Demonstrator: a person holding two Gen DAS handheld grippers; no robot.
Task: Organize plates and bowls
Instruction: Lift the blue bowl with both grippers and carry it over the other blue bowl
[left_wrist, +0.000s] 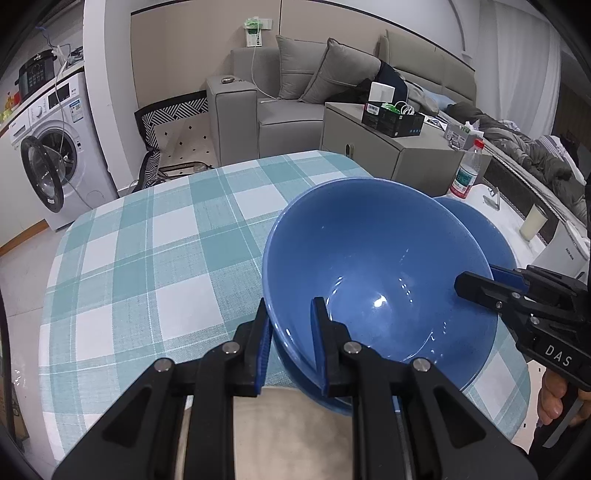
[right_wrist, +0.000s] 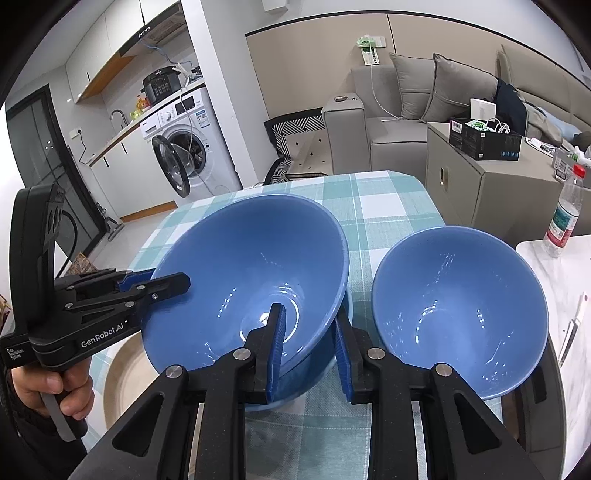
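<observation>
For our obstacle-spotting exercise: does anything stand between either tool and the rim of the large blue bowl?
Nothing visible does. The left tool and the right tool each clamp the large blue bowl by its rim, on opposite sides.

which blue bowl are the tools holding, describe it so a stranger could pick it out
On the teal checked tablecloth sit blue bowls. The held bowl is the larger, tilted one, nested in another, gripped at opposite rims by the left tool and right tool. The smaller bowl beside it stands free.
</observation>
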